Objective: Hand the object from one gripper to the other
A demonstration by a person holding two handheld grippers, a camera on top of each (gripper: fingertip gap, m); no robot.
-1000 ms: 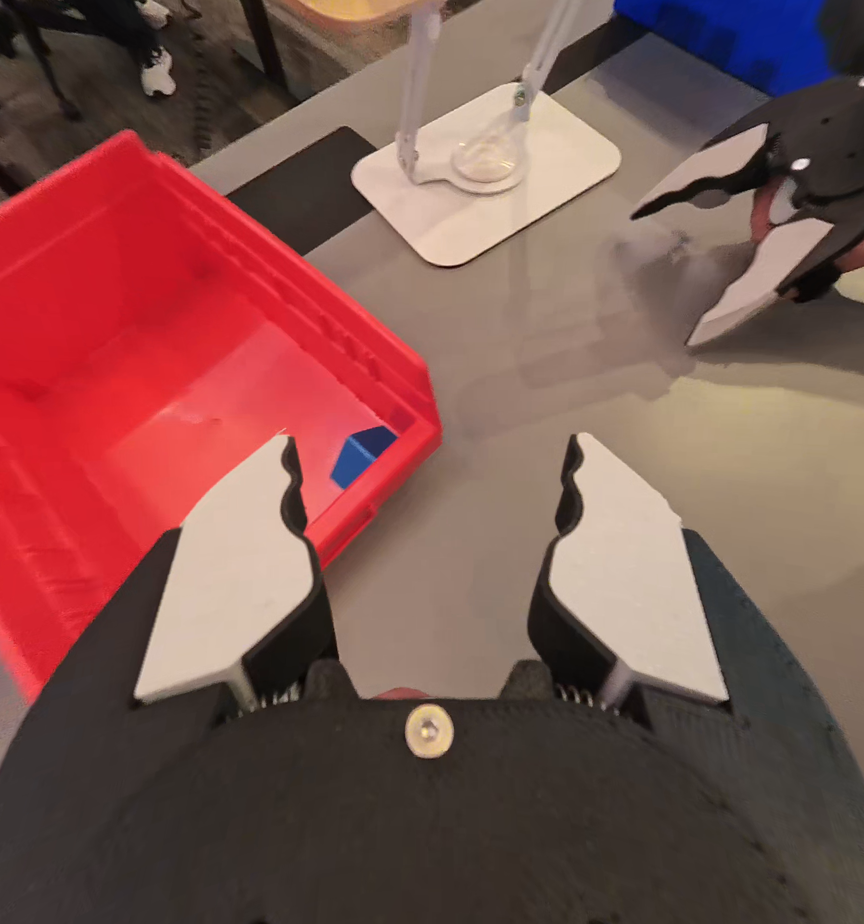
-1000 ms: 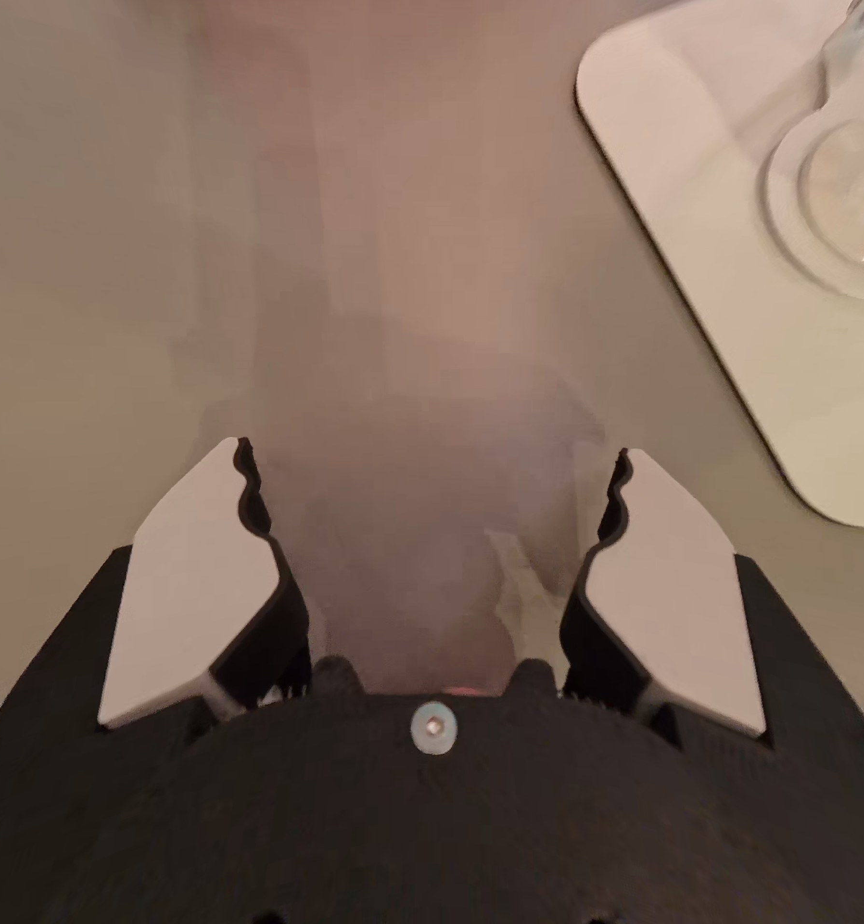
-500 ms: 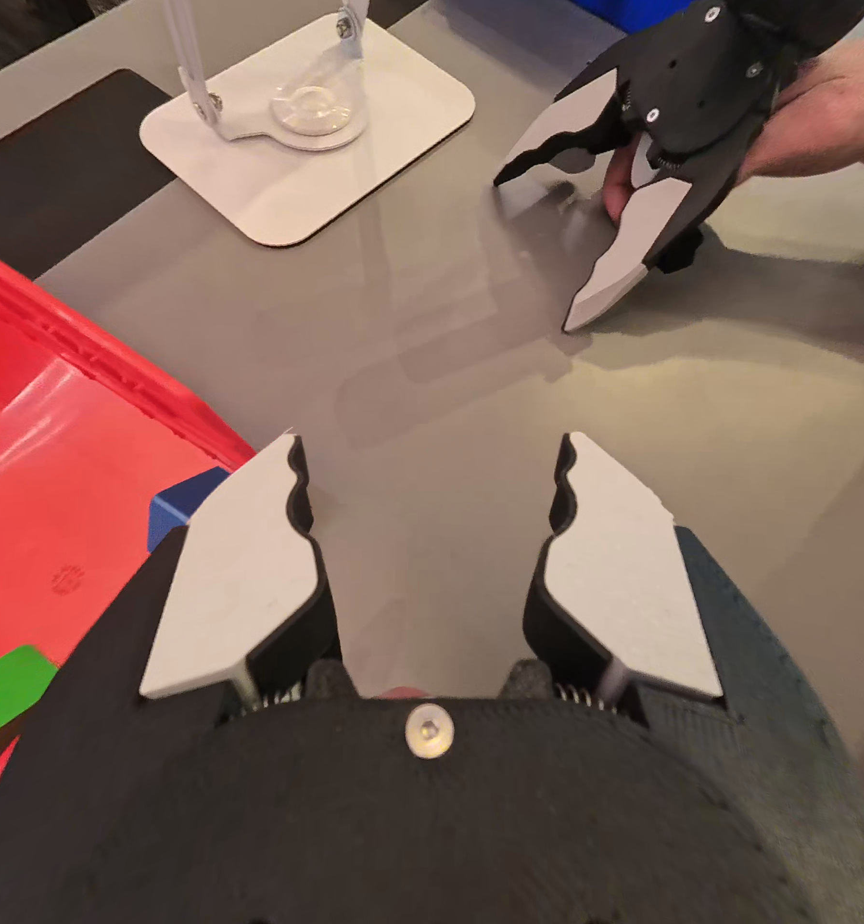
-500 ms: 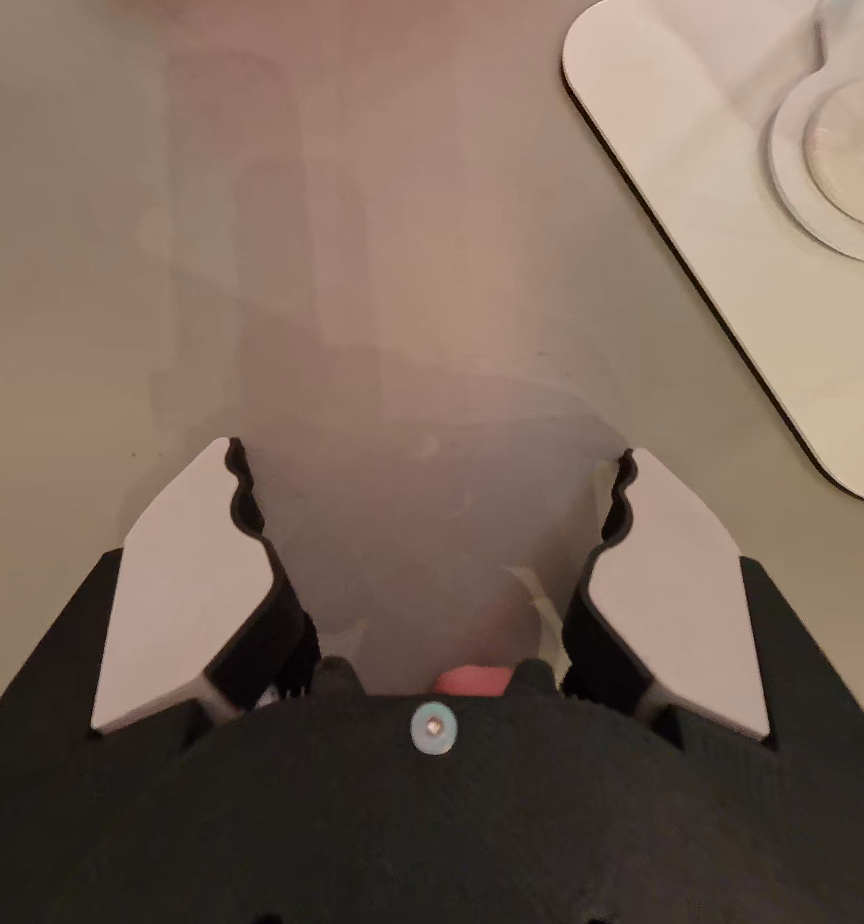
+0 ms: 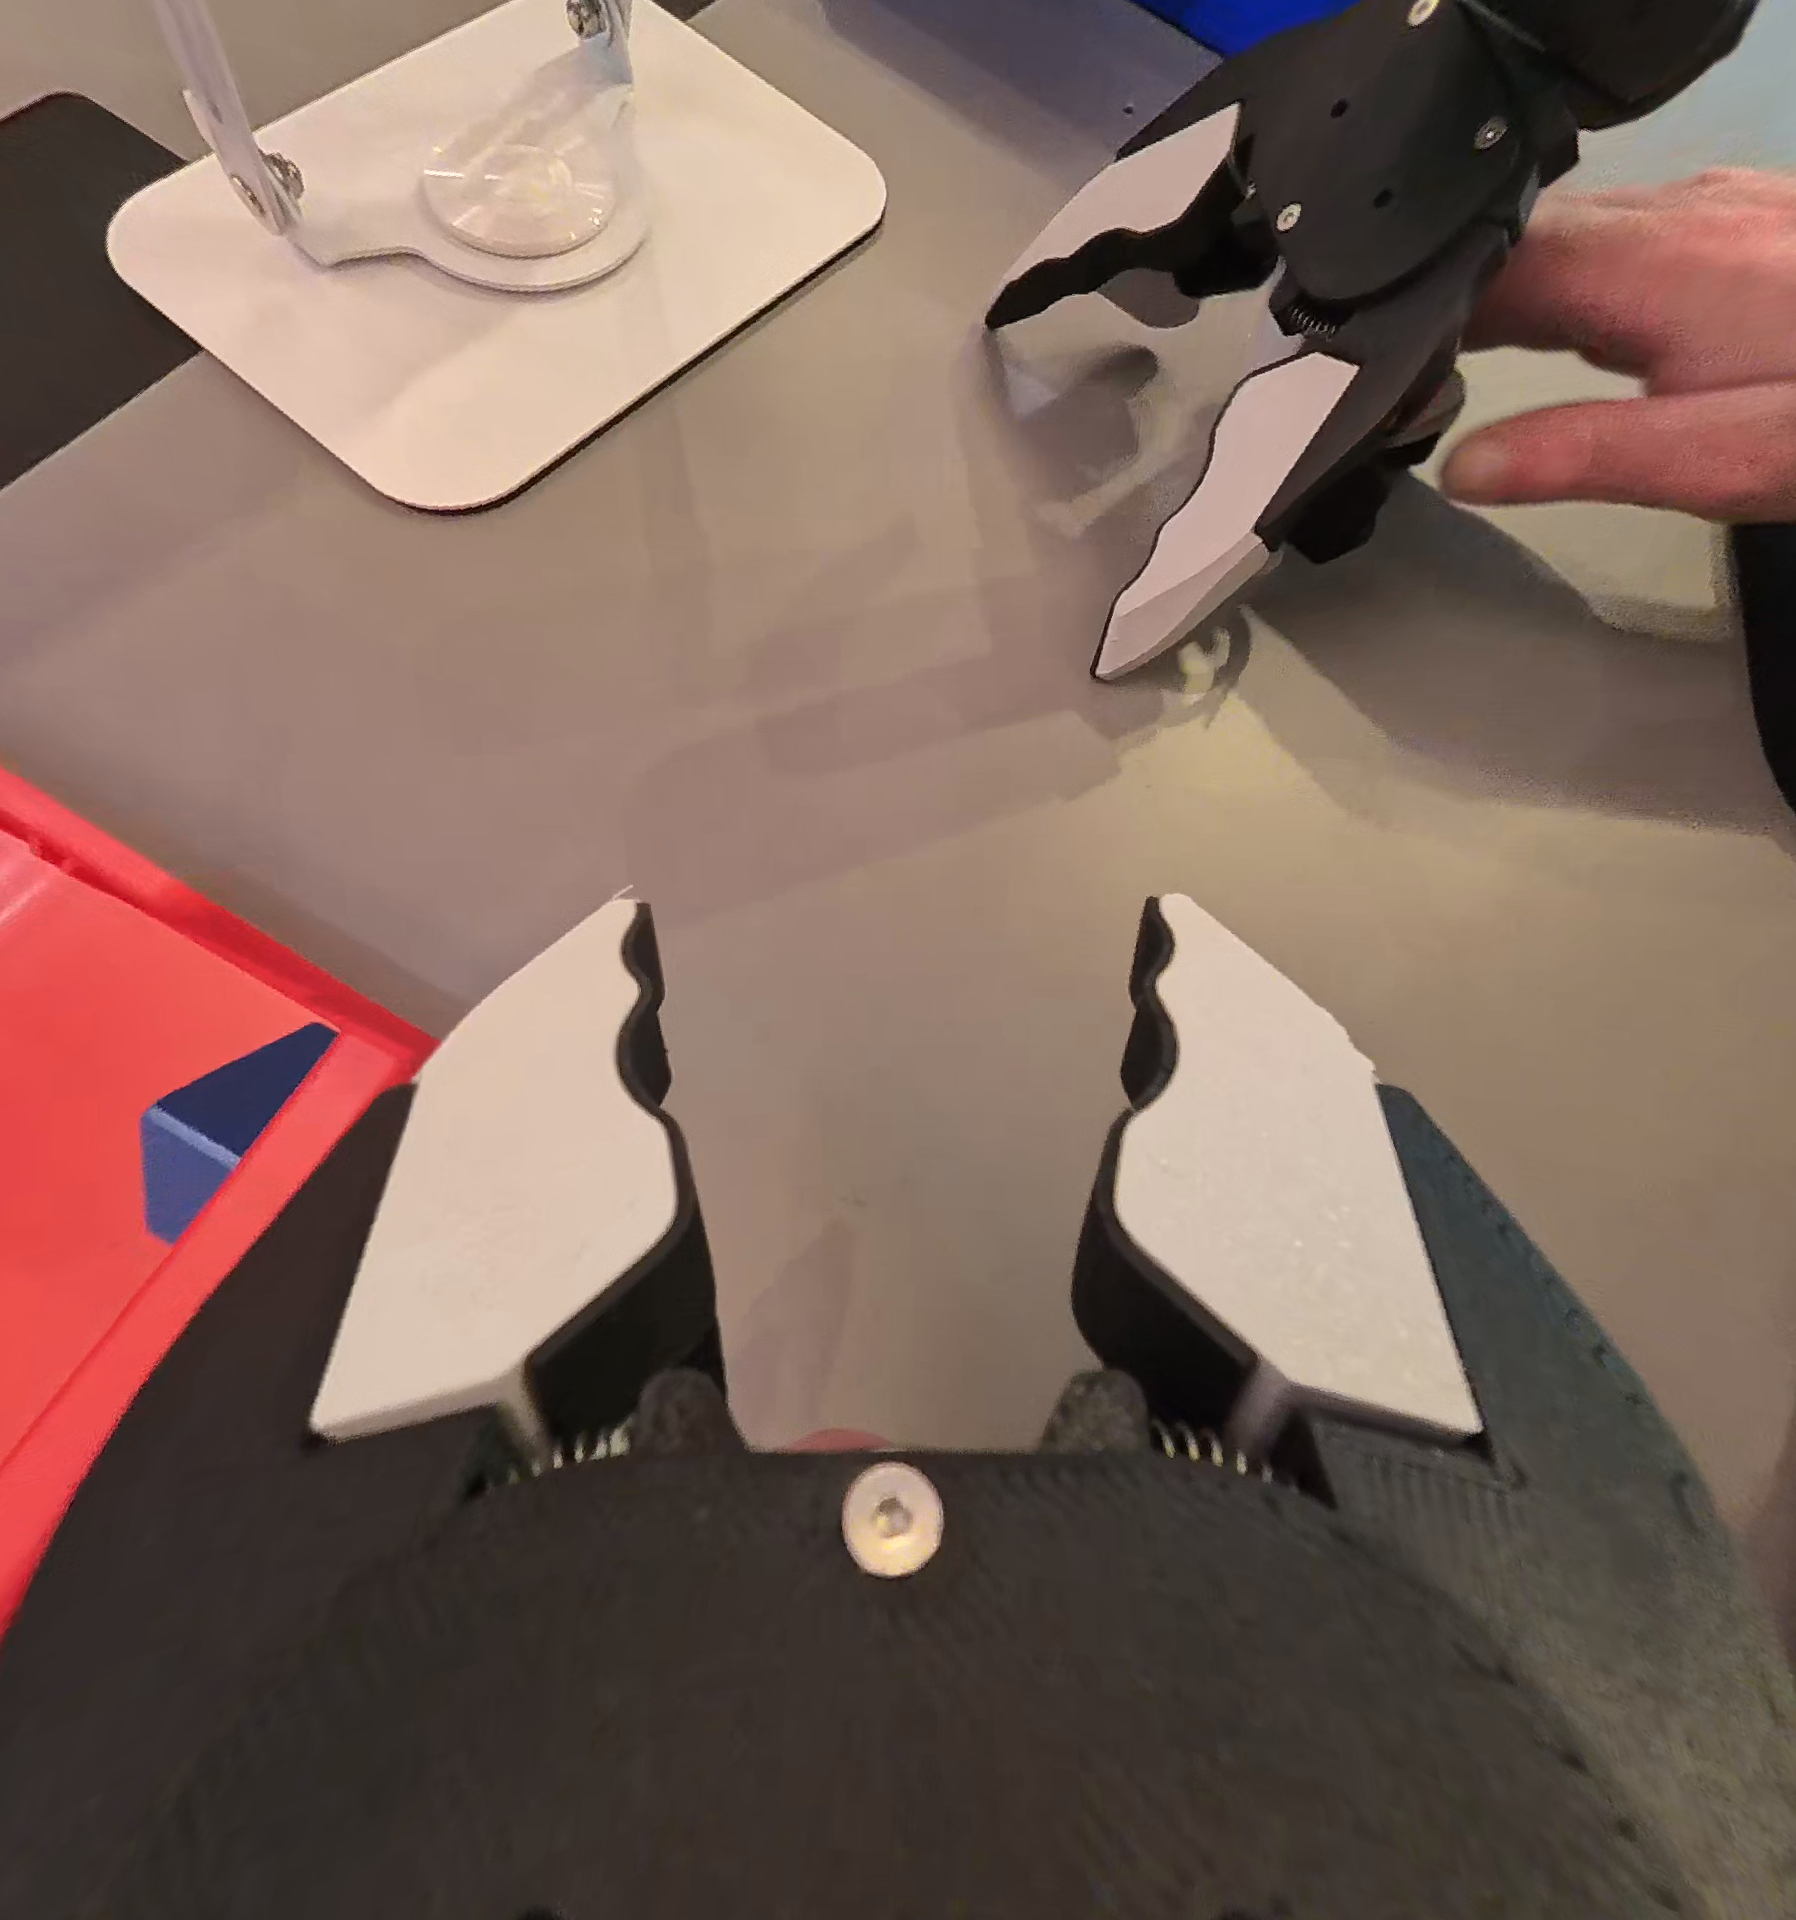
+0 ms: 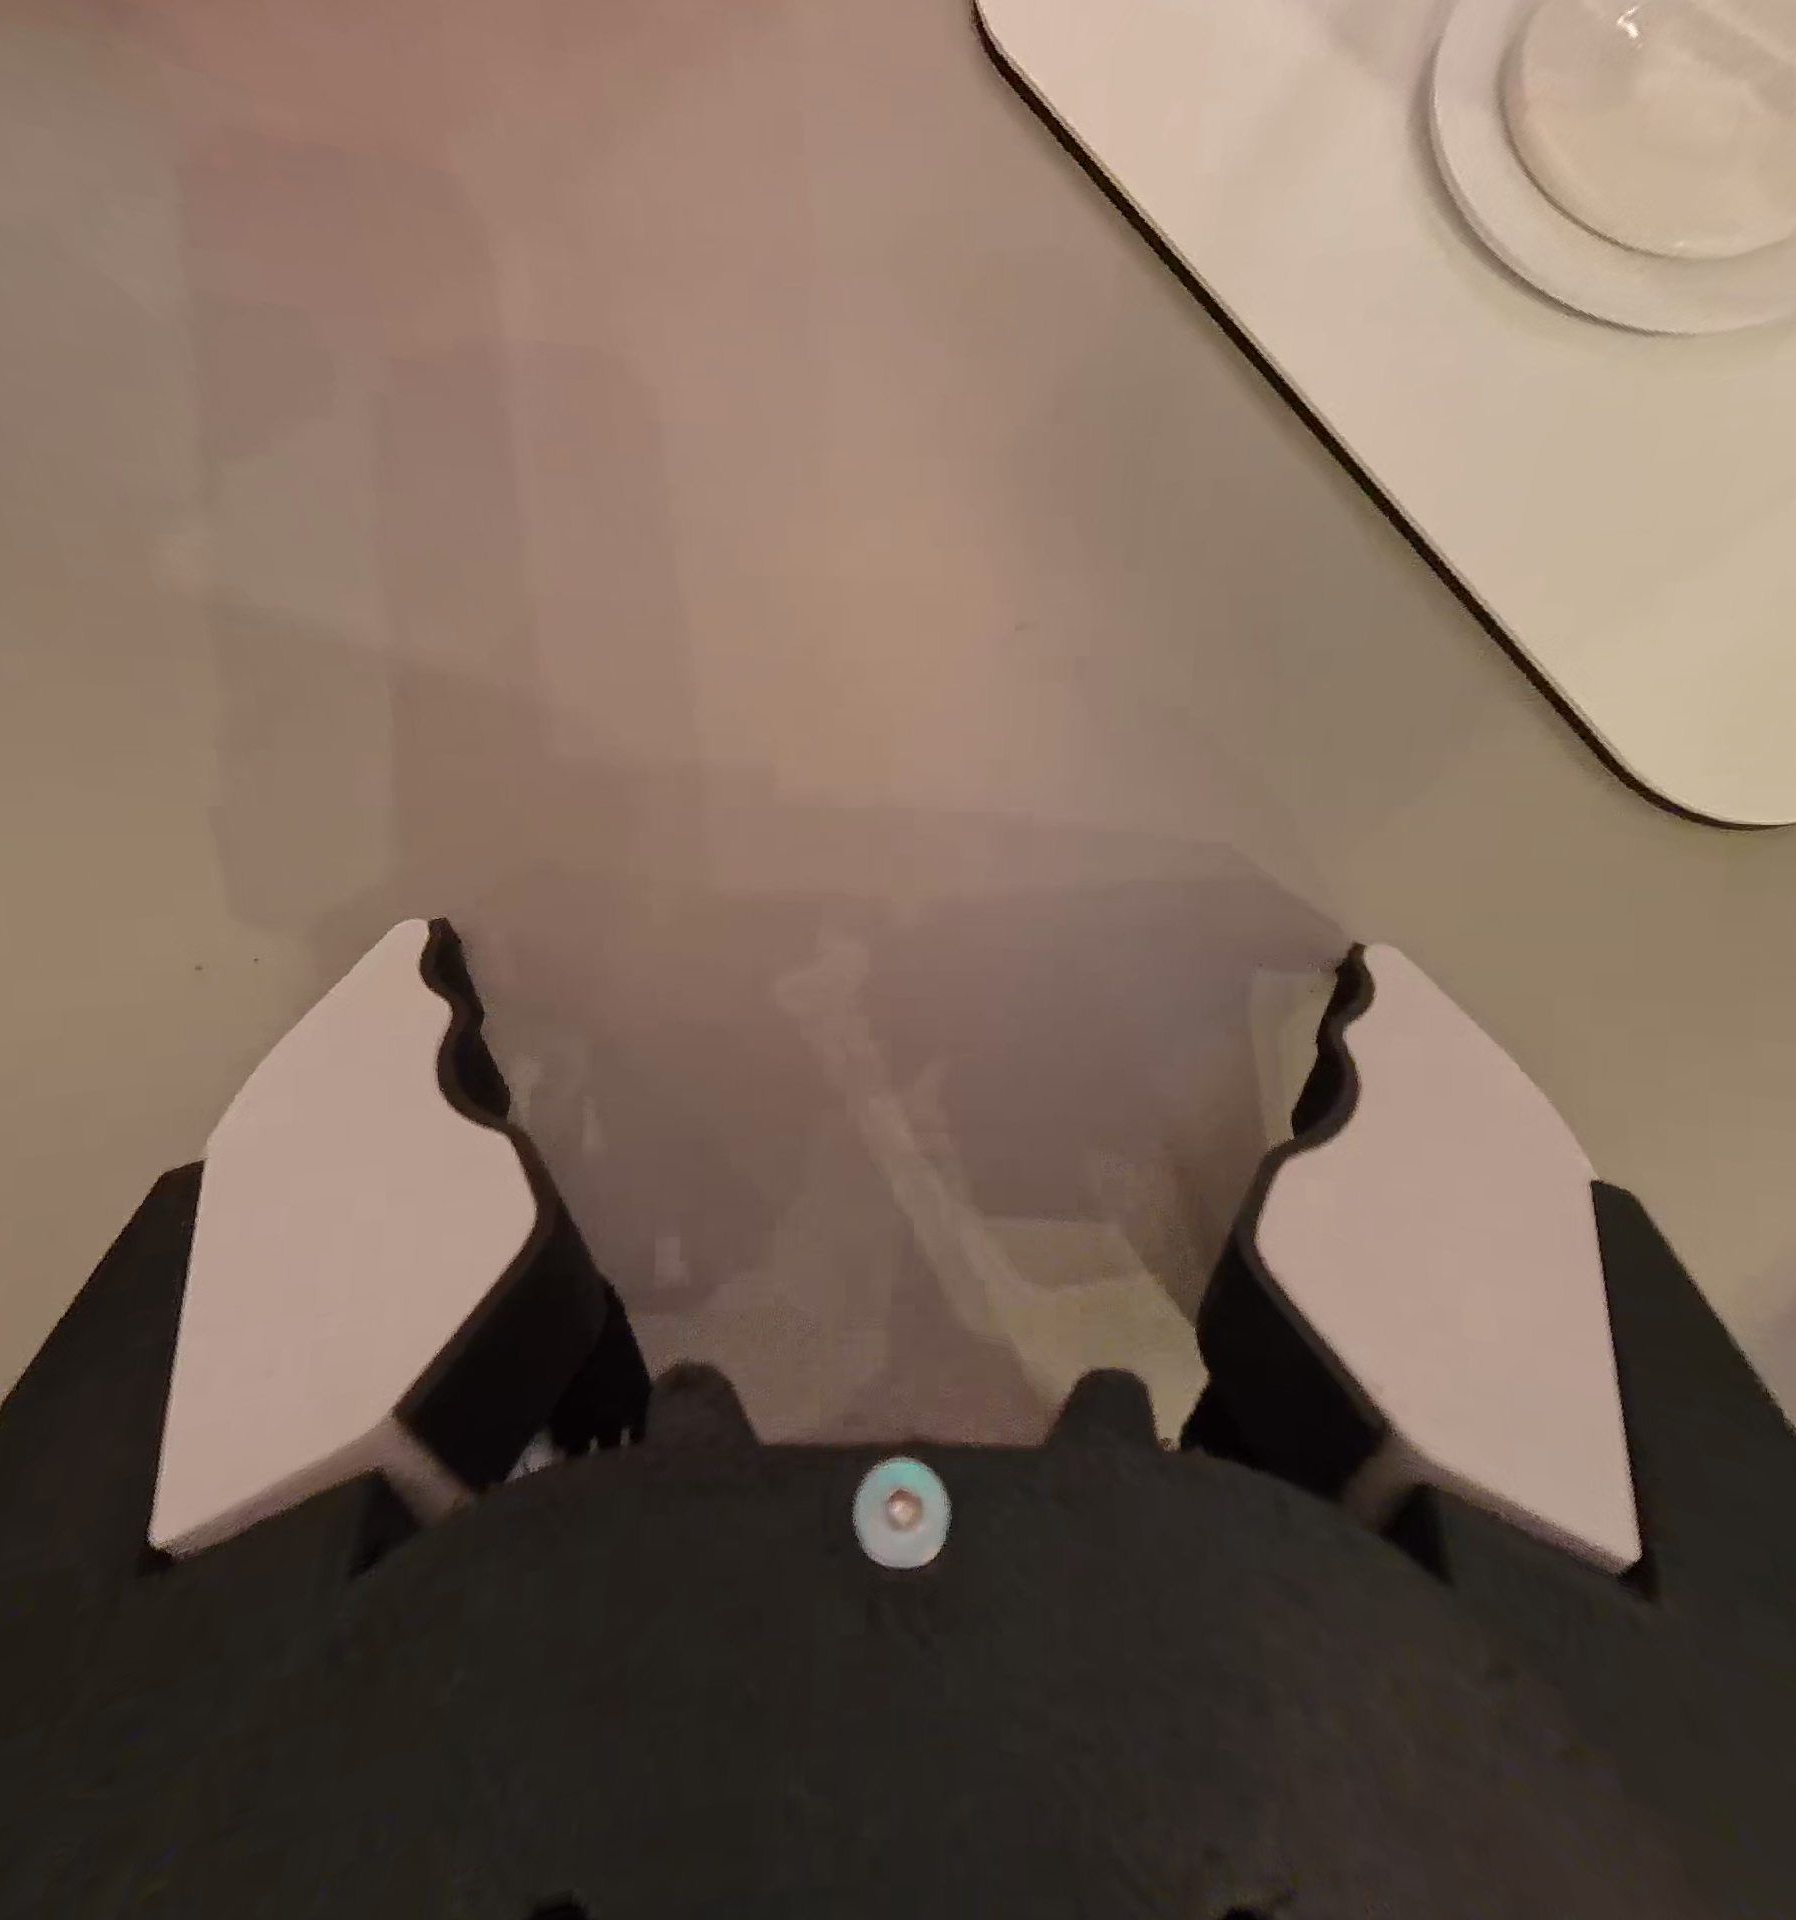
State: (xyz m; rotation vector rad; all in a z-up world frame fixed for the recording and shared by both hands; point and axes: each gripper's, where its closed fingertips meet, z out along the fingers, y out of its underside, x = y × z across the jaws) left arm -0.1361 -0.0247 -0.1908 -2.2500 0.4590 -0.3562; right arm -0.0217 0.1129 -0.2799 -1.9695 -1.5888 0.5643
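Observation:
My left gripper (image 5: 894,904) is open and empty above the grey table (image 5: 873,727). A blue block (image 5: 219,1122) lies in the red bin (image 5: 198,904) just left of my left finger. My right gripper (image 5: 1048,494) shows at the upper right of the left wrist view, jaws spread wide, tips close to the table, with nothing between them. In the right wrist view my right gripper (image 6: 894,935) is open over bare table, and only reflections lie between its fingers.
A white mat (image 5: 437,353) with a clear stand (image 5: 520,197) sits at the far left; the mat also shows in the right wrist view (image 6: 1445,499). A person's hand (image 5: 1683,353) rests by the right gripper. A black pad (image 5: 32,260) lies at the far left. The left tips stand about 11 cm off the blue block (image 5: 219,1122).
My left gripper has swung right, away from the red bin, and its jaws have narrowed a little. The right gripper's jaws have spread wider and it sits nearer in the left view. Neither held anything.

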